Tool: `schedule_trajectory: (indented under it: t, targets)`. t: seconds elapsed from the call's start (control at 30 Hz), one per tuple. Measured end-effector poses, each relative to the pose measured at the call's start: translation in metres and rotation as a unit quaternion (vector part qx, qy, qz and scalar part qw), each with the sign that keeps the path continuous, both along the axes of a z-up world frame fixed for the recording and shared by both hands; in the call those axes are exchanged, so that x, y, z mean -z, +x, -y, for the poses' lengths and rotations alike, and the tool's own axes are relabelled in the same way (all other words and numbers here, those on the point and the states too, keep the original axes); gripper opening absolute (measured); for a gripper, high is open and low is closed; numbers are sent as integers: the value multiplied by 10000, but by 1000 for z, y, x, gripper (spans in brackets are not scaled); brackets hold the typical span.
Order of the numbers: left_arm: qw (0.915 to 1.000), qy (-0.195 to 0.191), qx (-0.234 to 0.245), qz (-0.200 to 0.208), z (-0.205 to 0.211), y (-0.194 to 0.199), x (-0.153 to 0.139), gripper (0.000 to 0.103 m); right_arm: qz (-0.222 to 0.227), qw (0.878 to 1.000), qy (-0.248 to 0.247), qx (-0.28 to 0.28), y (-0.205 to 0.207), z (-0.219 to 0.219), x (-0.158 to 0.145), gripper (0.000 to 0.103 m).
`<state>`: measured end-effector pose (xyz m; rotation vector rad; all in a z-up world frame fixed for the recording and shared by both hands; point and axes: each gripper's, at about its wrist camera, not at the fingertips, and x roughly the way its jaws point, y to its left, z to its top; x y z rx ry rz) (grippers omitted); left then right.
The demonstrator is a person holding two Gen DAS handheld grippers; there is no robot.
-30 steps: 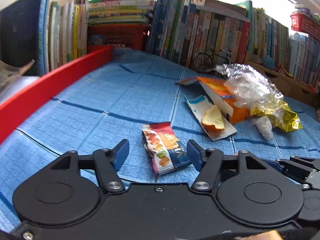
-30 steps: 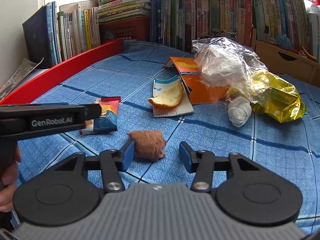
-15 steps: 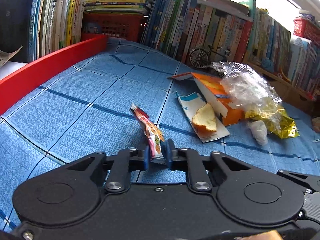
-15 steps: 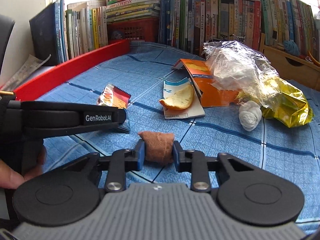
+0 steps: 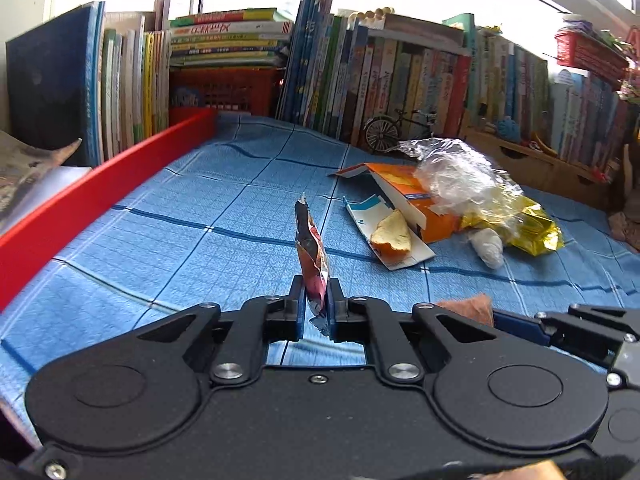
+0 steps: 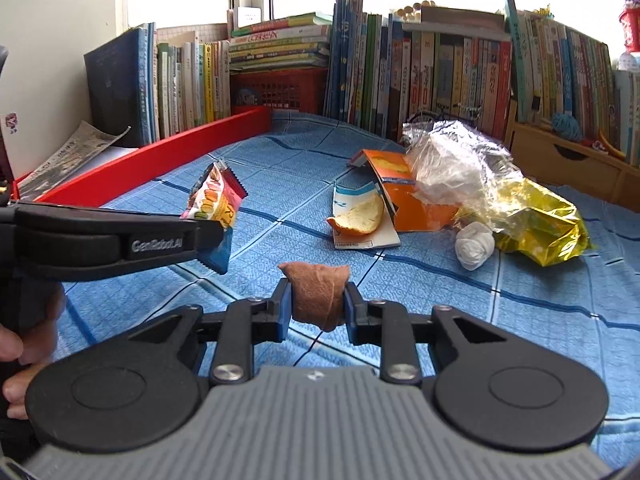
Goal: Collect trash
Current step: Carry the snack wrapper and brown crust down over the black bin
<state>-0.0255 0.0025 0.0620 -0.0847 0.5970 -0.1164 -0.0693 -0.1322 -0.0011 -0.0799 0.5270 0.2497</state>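
A colourful snack wrapper (image 5: 310,248) stands on edge between the pads of my left gripper (image 5: 316,300), whose jaws are closing and pressing on it. It hangs clear of the blue cloth (image 5: 180,248). From the right wrist view the same wrapper (image 6: 214,200) sticks out of the left gripper (image 6: 212,236), with a person's hand (image 6: 16,352) on the handle. My right gripper (image 6: 318,300) is shut on a brown crumpled wad (image 6: 316,280), lifted a little above the cloth. The wad (image 5: 466,306) also shows at the lower right of the left wrist view.
More trash lies ahead on the right: a peel (image 6: 356,218) on a white paper, an orange carton (image 6: 400,196), a clear plastic bag (image 6: 452,160), a gold foil bag (image 6: 536,216) and a white wad (image 6: 474,246). A red board (image 6: 160,164) edges the left. Books line the back.
Both grippers closed, the left on the snack wrapper and the right on the brown wad. Both then rose, lifting these off the cloth.
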Motion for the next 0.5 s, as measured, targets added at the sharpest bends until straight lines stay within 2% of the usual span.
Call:
schedule_trajectory:
  t: [0.3,0.5]
  targets:
    - [9994,145,241,209,-8,-73,-26,10,206,9996,42,-169,-48,-2,-17,32]
    - [9986,174,390,320,-18,-123,-34,10,294,9987,114,-404,-84,-6,-22,32]
